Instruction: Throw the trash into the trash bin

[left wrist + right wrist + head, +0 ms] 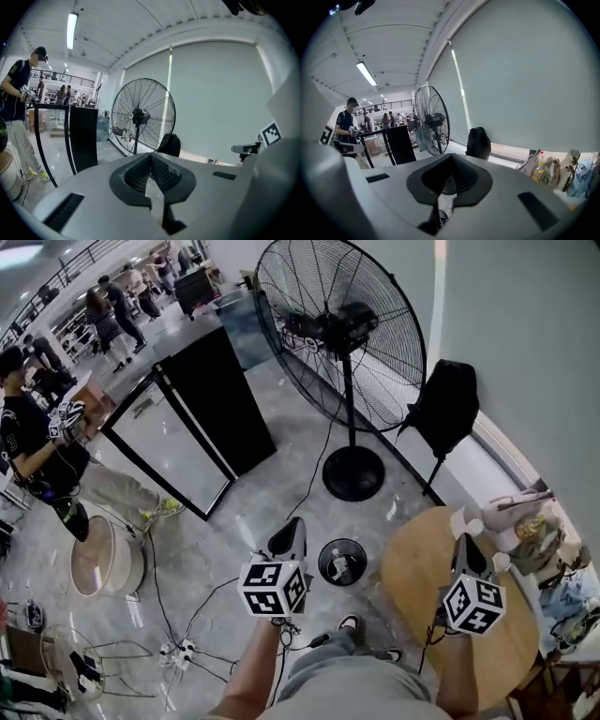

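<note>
A small round black trash bin (322,557) stands on the floor between my two grippers, with a clear plastic bottle (340,566) lying inside it. My left gripper (291,524) hangs above the floor just left of the bin; its jaws meet at the tip with nothing between them (151,155). My right gripper (466,542) is over the round wooden table (422,582) to the right of the bin. Its jaws also meet at the tip and hold nothing (451,155). Both grippers point out toward the big fan.
A tall black pedestal fan (345,343) stands beyond the bin, with a black bag (448,404) on a stand beside it. A black panel (202,404) leans at the left. Cables and a power strip (178,650) lie on the floor. Bags and cups (525,531) crowd the table's far edge. A person (28,442) stands far left.
</note>
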Demonstrator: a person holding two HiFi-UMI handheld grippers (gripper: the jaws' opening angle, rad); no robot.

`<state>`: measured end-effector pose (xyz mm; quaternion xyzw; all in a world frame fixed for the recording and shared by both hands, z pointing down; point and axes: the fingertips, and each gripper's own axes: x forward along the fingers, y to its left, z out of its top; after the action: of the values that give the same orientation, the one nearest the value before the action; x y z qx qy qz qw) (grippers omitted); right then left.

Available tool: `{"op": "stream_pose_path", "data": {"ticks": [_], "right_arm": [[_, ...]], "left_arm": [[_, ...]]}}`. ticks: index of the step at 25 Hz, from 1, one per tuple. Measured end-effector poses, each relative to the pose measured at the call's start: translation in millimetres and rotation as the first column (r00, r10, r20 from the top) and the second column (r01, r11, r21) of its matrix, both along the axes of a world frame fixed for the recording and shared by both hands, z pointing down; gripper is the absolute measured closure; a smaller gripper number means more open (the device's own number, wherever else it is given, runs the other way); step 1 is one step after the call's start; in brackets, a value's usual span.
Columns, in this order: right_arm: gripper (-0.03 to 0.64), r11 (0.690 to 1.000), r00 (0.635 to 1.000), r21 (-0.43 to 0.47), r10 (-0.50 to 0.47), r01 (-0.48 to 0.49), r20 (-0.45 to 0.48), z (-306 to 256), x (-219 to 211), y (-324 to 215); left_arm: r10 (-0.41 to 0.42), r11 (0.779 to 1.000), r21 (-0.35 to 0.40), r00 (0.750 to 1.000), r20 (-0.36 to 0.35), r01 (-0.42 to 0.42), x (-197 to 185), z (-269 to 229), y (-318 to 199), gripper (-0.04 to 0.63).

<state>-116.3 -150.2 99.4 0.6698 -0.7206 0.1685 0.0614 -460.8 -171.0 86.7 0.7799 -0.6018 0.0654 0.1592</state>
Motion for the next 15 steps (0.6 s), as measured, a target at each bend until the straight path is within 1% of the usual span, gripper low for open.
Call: {"op": "stream_pose_path", "data": {"ticks": [8,15], "right_arm": [[0.612,1.000,1.000,-0.012,0.007,-0.007,-0.002,3,4,-5],[0.612,1.000,1.000,-0.014,0.000,0.000,-0.003,3,4,-10]], "left_arm": [[0.020,1.000,0.010,1.000,-0.003,-0.020,14,-2,-14,0.577],[0.038,0.999,-0.005,0.999,0.008,-0.038,21,2,-23,0.577]]}}
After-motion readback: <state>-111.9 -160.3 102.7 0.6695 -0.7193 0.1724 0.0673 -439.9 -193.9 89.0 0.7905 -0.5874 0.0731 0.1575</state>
